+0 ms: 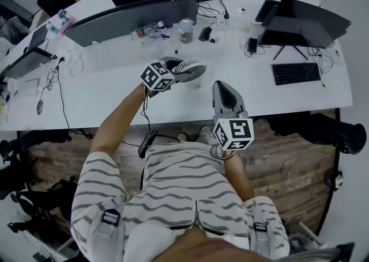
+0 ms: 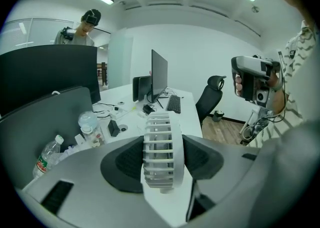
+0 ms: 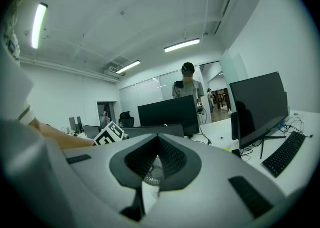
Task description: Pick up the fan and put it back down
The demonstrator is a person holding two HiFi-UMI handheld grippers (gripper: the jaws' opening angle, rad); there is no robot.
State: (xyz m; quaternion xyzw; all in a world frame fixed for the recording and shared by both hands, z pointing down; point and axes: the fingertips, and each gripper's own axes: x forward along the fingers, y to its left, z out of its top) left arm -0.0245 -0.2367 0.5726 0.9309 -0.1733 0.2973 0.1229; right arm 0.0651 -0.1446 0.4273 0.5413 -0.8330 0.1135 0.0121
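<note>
A small white round fan [image 1: 188, 71] with a slatted grille is over the white desk [image 1: 115, 91], near its middle. My left gripper [image 1: 180, 71] is shut on it. In the left gripper view the fan [image 2: 160, 147] stands edge-on, clamped between the two dark pads [image 2: 127, 164]. I cannot tell whether its underside touches the desk. My right gripper [image 1: 225, 95] hovers at the desk's near edge, to the right of the fan, jaws shut with nothing between them. Through the slit between its pads I see the fan [image 3: 152, 172] ahead.
Dark monitors [image 1: 135, 16] line the back of the desk, with bottles [image 1: 151, 29] and a cup [image 1: 185, 29] behind the fan. A keyboard [image 1: 295, 73] and another monitor [image 1: 308, 22] lie right. Cables trail left. An office chair [image 1: 340, 134] stands right. A person [image 3: 187, 85] stands beyond the monitors.
</note>
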